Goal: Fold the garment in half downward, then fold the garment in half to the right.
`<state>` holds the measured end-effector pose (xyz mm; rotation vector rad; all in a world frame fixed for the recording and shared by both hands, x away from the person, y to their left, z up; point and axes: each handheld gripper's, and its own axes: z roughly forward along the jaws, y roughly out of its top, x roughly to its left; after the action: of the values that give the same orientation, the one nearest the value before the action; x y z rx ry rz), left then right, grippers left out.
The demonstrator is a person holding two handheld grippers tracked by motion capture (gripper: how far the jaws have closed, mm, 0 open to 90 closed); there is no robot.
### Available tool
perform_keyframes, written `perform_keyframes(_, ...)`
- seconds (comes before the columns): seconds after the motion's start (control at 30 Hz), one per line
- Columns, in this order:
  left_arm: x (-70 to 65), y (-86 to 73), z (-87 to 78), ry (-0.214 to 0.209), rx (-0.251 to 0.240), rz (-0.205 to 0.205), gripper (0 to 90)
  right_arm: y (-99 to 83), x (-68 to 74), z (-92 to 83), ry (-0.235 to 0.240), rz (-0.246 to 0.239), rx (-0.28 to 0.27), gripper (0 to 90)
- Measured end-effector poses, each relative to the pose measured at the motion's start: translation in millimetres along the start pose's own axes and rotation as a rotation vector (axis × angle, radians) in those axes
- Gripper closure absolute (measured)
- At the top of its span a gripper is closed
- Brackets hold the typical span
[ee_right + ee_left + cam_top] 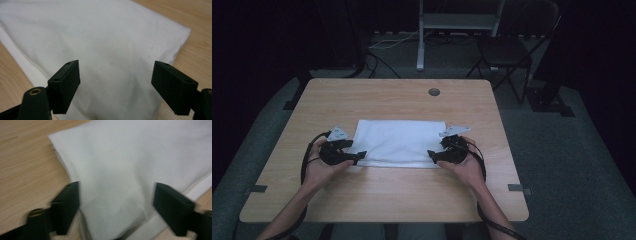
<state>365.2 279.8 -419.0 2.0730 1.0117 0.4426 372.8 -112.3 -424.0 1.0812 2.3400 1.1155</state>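
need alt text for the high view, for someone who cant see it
A folded white cloth lies on a wooden table, with a person's hands holding the left gripper and right gripper at its two near corners, fingers open. A dark folding chair stands beyond the table.

Both grippers are chunky black units. The left gripper and right gripper each carry a grey three-cornered plate on top, at about 12 o'clock. Black cables loop off them toward 6 o'clock. The blocky black jaws have small holes, with a brass-ringed hole lower down. Bare forearms, no sleeves.
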Motion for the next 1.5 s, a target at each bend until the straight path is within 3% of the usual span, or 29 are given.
perform_keyframes(0.13,15.4,4.6,-8.5,-0.036,-0.047,-0.028,19.6,-2.5,-8.2,-18.9,0.013,0.051,-0.031,13.1)
perform_keyframes(0.23,30.7,8.6,-15.3,-0.045,-0.1,-0.114,19.6,-9.2,-16.6,-31.3,0.009,0.071,-0.045,13.1)
perform_keyframes(0.27,34.8,9.9,-17.5,-0.042,-0.107,-0.124,19.6,-12.8,-20.3,-36.4,0.002,0.077,-0.05,13.1)
perform_keyframes(0.57,48.0,17.2,-27.3,-0.001,-0.143,-0.163,19.6,-30.2,-38.8,-60.8,-0.036,0.108,-0.066,13.1)
perform_keyframes(1.03,42.7,18.5,-23.1,0.004,-0.14,-0.155,19.6,-31.2,-37.1,-64.7,-0.042,0.095,-0.062,13.1)
perform_keyframes(1.3,60.1,35.1,-11.7,0.019,-0.108,-0.174,19.6,-21.9,-33.7,-66.4,-0.036,0.076,-0.069,13.1)
perform_keyframes(1.5,80.5,47.7,17.8,0.038,-0.04,-0.214,19.6,-17.1,-32.2,-65.7,-0.031,0.062,-0.058,13.1)
